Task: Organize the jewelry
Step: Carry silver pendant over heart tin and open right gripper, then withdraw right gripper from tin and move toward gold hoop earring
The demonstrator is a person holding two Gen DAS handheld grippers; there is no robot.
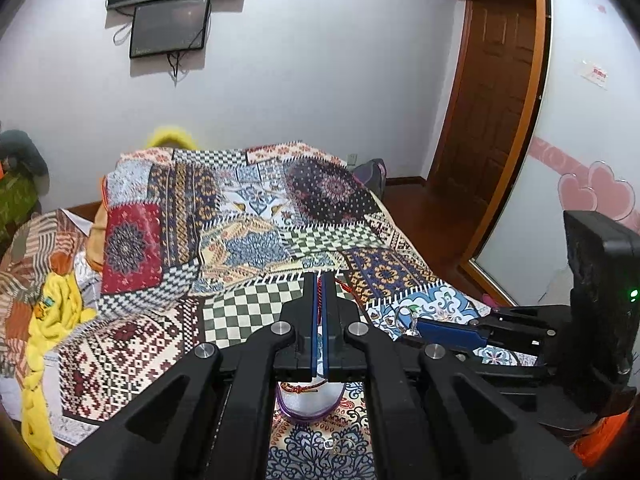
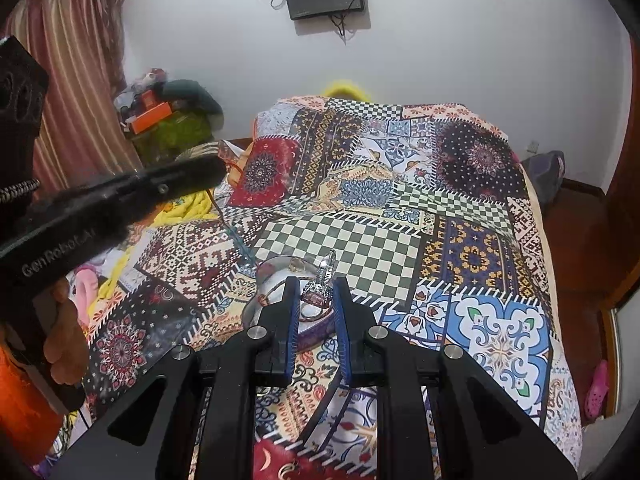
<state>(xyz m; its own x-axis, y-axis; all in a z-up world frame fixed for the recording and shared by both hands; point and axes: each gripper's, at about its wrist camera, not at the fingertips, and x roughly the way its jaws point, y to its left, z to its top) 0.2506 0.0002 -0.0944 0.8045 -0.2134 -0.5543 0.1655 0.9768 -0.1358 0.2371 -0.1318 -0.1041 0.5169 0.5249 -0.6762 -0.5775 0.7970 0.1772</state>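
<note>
My left gripper (image 1: 319,284) is shut on a red cord necklace (image 1: 343,285), held above a purple-rimmed jewelry tray (image 1: 308,406) on the patchwork bedspread. The cord hangs from it down toward the tray in the right wrist view (image 2: 236,236). My right gripper (image 2: 316,292) is shut on a silver ring with a pink stone (image 2: 320,280), held over the same tray (image 2: 316,326). In the left wrist view the ring (image 1: 406,318) shows at the tips of the right gripper (image 1: 416,326), just right of my left fingers.
The patchwork bedspread (image 2: 400,220) covers the bed. A yellow garment (image 1: 52,320) lies at the bed's left. Clutter and a curtain (image 2: 76,80) stand far left. A wooden door (image 1: 492,100) and red floor are to the right. Screens (image 1: 168,28) hang on the wall.
</note>
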